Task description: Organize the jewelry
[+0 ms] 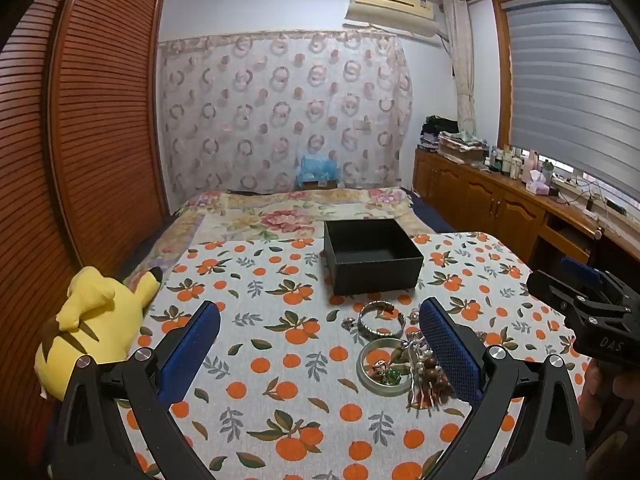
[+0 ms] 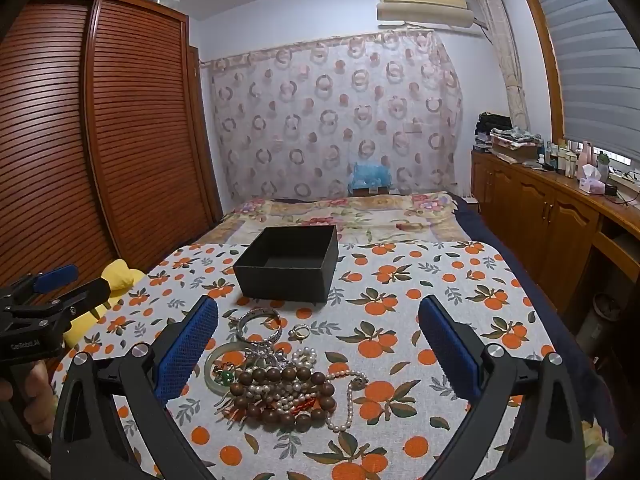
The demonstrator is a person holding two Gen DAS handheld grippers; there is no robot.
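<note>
An open, empty black box (image 1: 373, 259) (image 2: 289, 261) stands on the orange-print tablecloth (image 1: 280, 344) (image 2: 420, 312). In front of it lies a heap of jewelry: a silver bangle (image 1: 380, 319) (image 2: 259, 325), a pale green bangle (image 1: 382, 364) (image 2: 224, 364), a brown bead bracelet (image 2: 280, 396), a pearl necklace (image 2: 344, 408) and a small ring (image 2: 300, 332). My left gripper (image 1: 318, 334) is open, above the cloth left of the heap. My right gripper (image 2: 318, 334) is open, over the heap, holding nothing; it also shows in the left wrist view (image 1: 588, 308).
A yellow plush toy (image 1: 88, 324) (image 2: 116, 280) lies at the table's left edge. Behind the table is a bed with a floral cover (image 1: 296, 208). A wooden wardrobe (image 1: 80, 140) stands on the left, a wooden cabinet (image 2: 552, 208) with bottles on the right.
</note>
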